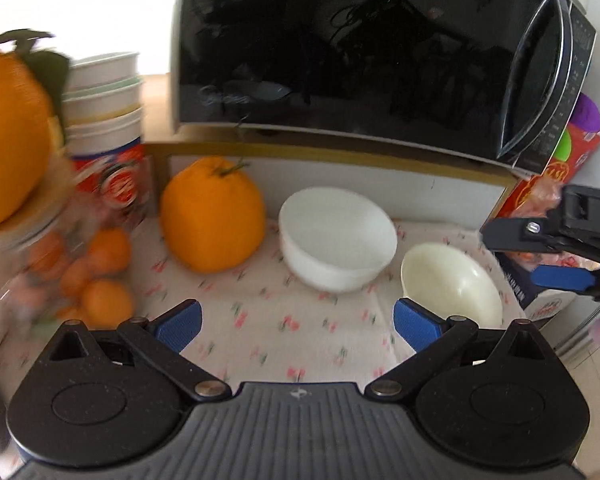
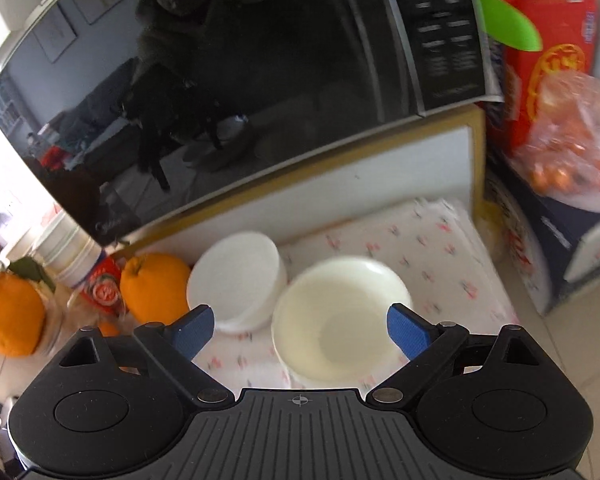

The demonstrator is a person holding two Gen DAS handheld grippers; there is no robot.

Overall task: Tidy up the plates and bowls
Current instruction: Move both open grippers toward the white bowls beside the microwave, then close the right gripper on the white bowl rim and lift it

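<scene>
A white bowl (image 1: 338, 238) and a smaller cream bowl (image 1: 452, 284) sit side by side on a floral cloth (image 1: 268, 320) under a shelf. My left gripper (image 1: 296, 326) is open and empty, hovering in front of both bowls. My right gripper (image 1: 562, 276) comes in from the right edge of the left wrist view, beside the cream bowl. In the right wrist view the right gripper (image 2: 300, 330) is open, its fingers on either side of the cream bowl (image 2: 340, 320) without touching it. The white bowl (image 2: 236, 280) is just left of it.
A black microwave (image 1: 360, 52) stands on the wooden shelf (image 1: 340, 156) above the bowls. A large orange fruit (image 1: 212, 220), small oranges (image 1: 104, 280) and stacked paper cups (image 1: 108, 120) are at the left. A red box (image 2: 548, 40) and a bagged fruit pile (image 2: 572, 132) are at the right.
</scene>
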